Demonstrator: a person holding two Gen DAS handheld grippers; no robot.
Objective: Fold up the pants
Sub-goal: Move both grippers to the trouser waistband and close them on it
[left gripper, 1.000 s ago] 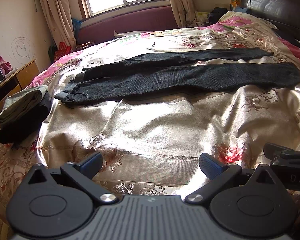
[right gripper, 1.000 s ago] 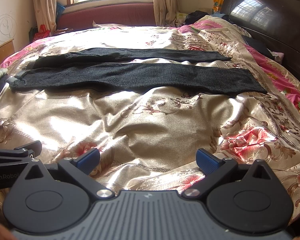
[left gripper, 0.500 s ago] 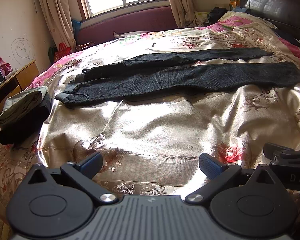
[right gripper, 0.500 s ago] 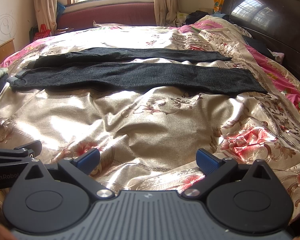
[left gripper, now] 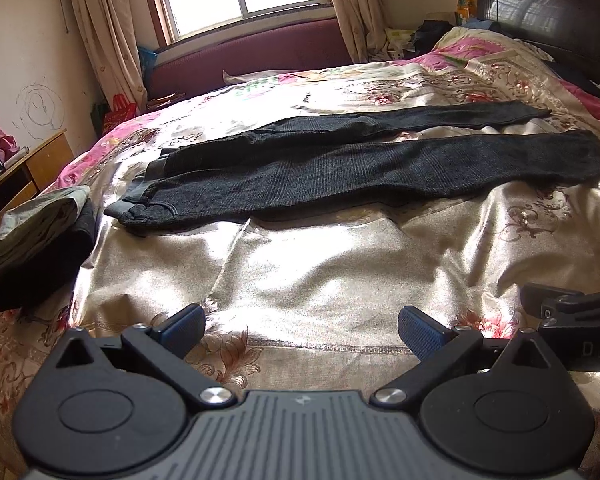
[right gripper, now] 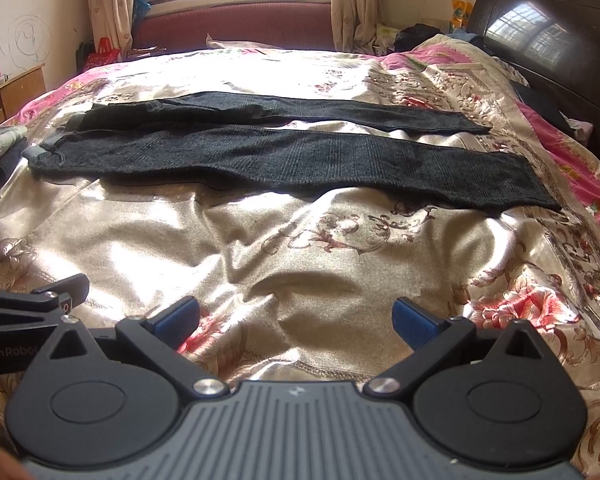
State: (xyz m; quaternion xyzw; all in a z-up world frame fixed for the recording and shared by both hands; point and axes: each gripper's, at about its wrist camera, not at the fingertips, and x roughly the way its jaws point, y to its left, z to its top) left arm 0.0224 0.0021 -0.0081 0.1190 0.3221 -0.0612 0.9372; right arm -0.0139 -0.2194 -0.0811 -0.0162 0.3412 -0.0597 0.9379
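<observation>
The left gripper (left gripper: 300, 326) is spread wide and holds nothing; its blue fingertips (left gripper: 182, 322) hover above the near part of the gold floral bedspread (left gripper: 320, 272). The right gripper (right gripper: 294, 320) is likewise spread wide and empty, positioned just beside the left unit, whose black body appears at the left edge of the right wrist view. The dark grey pants (left gripper: 360, 164) lie flat on the bedspread ahead of both grippers, well apart from the fingertips, with bare cover between. The long axis of the pants runs left to right, crosswise to the pointing direction of both grippers. The waistband (left gripper: 140, 204) is at the left end; the two leg hems (right gripper: 532, 188) are at the right end, toward the dark headboard (right gripper: 548, 40). The legs lie side by side with a narrow gap, one nearer and one farther. By position, the left gripper is the nearer unit for the waistband and the right gripper the nearer unit for the hems. No fold is made yet. A stack of folded clothes (left gripper: 40, 248) rests at the left edge of the bed, near the waistband.
</observation>
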